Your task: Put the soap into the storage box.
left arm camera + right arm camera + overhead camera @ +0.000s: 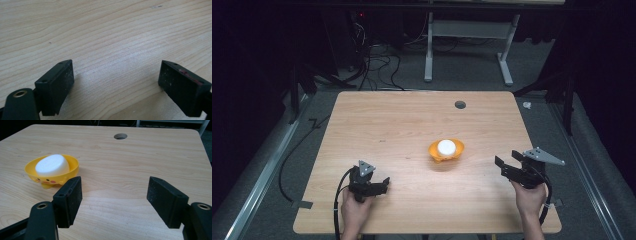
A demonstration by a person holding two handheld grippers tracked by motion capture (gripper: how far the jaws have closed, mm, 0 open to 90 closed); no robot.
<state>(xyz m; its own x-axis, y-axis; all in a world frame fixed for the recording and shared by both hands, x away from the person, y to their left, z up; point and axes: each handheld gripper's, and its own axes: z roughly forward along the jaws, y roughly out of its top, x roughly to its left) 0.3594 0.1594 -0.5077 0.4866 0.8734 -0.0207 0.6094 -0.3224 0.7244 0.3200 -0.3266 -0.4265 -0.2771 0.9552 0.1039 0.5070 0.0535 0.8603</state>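
Yellow bowl (446,151) with a painted face, holding a white round block (446,147), stood on the wooden worktop (402,125) right of centre, nearer the person's edge than the far one. Its underside and the block's lower half were hidden by the bowl wall; the face markings were too small to read from the high view.

Right gripper (508,169) (held in the right hand (529,197)) sat to the right of the bowl, well apart from it, jaws spread with bare wood between them. In the right gripper view the bowl (52,171) lay beyond and to the left of the left jaw, outside the gap, and the block (52,165) sat tilted in it.

Left gripper (384,184) (in the left hand (356,210)) rested near the front-left of the worktop, well apart from the bowl, jaws apart over plain wood grain.

Round cable hole (460,105) lay near the far edge. Open wood surrounded the bowl on every side; forearms were cut off at the frame bottom.
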